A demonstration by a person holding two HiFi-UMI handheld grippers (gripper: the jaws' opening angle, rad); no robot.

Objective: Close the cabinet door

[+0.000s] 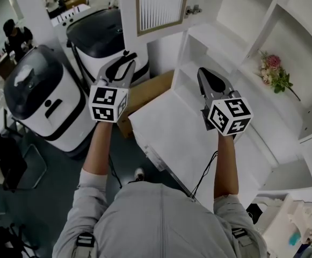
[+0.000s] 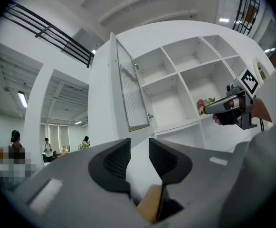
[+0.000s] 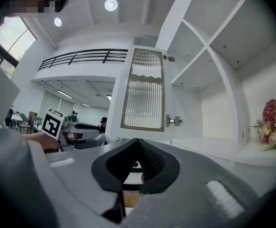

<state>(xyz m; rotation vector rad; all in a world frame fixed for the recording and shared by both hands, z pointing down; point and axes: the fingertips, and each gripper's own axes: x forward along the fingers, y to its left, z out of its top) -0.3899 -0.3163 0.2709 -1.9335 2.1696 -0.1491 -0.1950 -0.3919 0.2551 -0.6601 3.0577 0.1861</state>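
head view: above cabinet door (image 1: 161, 7), steeply down | gripper views: near, level, facing door | shared: door

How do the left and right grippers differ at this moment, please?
The left gripper has its jaws apart; the right gripper has them together. In the head view the left gripper is beside the cardboard box, the right gripper in front of the open shelves. Both are empty and face the open cabinet door.
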